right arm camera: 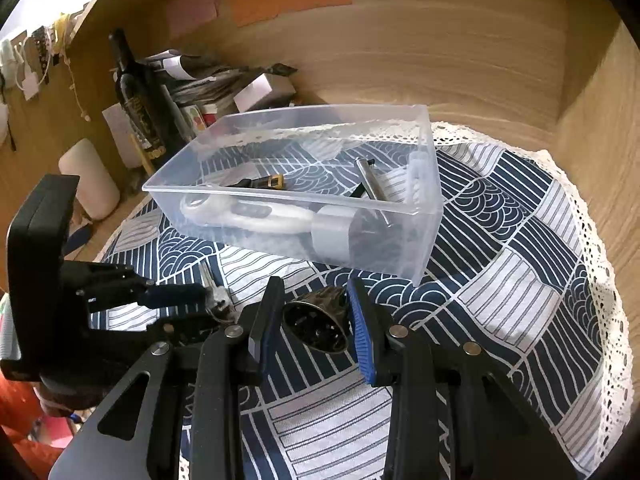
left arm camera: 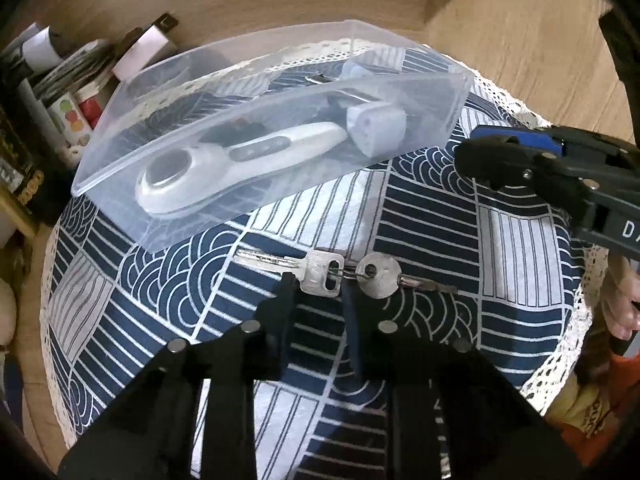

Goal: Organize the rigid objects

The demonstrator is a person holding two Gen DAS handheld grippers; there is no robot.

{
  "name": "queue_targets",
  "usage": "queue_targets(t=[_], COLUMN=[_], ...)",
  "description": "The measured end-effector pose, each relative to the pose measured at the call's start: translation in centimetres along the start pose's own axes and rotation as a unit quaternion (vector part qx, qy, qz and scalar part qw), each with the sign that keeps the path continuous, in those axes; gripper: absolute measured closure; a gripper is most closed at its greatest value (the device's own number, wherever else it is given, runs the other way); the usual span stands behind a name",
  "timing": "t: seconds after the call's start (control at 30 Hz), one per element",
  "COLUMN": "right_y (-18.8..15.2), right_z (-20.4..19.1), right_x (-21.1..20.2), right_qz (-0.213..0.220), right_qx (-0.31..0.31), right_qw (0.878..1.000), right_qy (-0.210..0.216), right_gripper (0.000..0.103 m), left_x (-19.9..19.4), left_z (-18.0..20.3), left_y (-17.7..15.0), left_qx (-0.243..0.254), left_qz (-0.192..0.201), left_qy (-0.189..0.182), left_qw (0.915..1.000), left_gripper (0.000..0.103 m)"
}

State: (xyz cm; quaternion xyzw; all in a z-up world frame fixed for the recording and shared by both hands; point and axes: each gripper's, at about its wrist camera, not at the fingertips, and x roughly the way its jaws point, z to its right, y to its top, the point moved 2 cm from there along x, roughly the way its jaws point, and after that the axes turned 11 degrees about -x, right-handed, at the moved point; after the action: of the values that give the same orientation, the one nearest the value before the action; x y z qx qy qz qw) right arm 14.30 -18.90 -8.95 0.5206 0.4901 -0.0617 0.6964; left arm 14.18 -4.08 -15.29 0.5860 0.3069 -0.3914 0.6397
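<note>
A clear plastic box (left arm camera: 132,168) (right arm camera: 424,208) stands on the patterned cloth and holds a white handheld device (left arm camera: 240,164) (right arm camera: 248,216), a grey block (left arm camera: 376,126) (right arm camera: 332,236) and other small items. Two silver keys on a ring (left arm camera: 348,276) (right arm camera: 218,300) lie on the cloth. My left gripper (left arm camera: 320,284) is open, its fingertips on either side of the square key head. My right gripper (right arm camera: 316,304) is open around a dark metal bell-shaped object (right arm camera: 320,324) lying on its side. The right gripper also shows in the left wrist view (left arm camera: 500,160), where the bell is hidden.
The round table has a blue-and-white cloth with a lace edge (right arm camera: 600,264). Behind the box stand a dark bottle (right arm camera: 136,104), stacked papers and small boxes (right arm camera: 208,80) and a white cylinder (right arm camera: 92,180). Wooden walls (right arm camera: 440,52) enclose the back and right.
</note>
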Motion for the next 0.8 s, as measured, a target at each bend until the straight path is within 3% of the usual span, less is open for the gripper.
queue_targets(t=[0.1, 0.17, 0.2, 0.23, 0.6, 0.7, 0.8], right_y=[-0.1, -0.1, -0.1, -0.1, -0.2, -0.2, -0.1], right_z=[0.1, 0.2, 0.1, 0.1, -0.2, 0.0, 0.3], right_x=[-0.2, -0.2, -0.3, -0.3, 0.1, 0.1, 0.1], right_qz=[0.002, 0.002, 0.002, 0.003, -0.001, -0.001, 0.002], right_qx=[0.001, 0.001, 0.0, 0.0, -0.003, -0.002, 0.0], right_qw=[1.0, 1.0, 1.0, 1.0, 1.0, 1.0, 1.0], right_qy=[0.002, 0.003, 0.003, 0.003, 0.008, 0.006, 0.006], right_gripper=[0.073, 0.073, 0.073, 0.073, 0.073, 0.073, 0.073], left_x=[-0.4, -0.5, -0.5, -0.4, 1.6, 1.4, 1.2], left_z=[-1.1, -1.8, -2.0, -2.0, -1.9, -1.8, -1.8], left_y=[-0.2, -0.2, -0.1, -0.2, 1.9, 1.7, 1.4], left_qx=[-0.012, -0.016, -0.016, -0.016, 0.017, 0.015, 0.012], left_qz=[-0.005, -0.006, -0.005, -0.002, -0.015, -0.011, 0.002], left_qy=[-0.006, 0.002, 0.009, 0.013, 0.014, -0.002, 0.004], left_qw=[0.9999, 0.9999, 0.9998, 0.9998, 0.9996, 0.9998, 0.9999], left_gripper=[0.08, 0.062, 0.042, 0.032, 0.031, 0.042, 0.042])
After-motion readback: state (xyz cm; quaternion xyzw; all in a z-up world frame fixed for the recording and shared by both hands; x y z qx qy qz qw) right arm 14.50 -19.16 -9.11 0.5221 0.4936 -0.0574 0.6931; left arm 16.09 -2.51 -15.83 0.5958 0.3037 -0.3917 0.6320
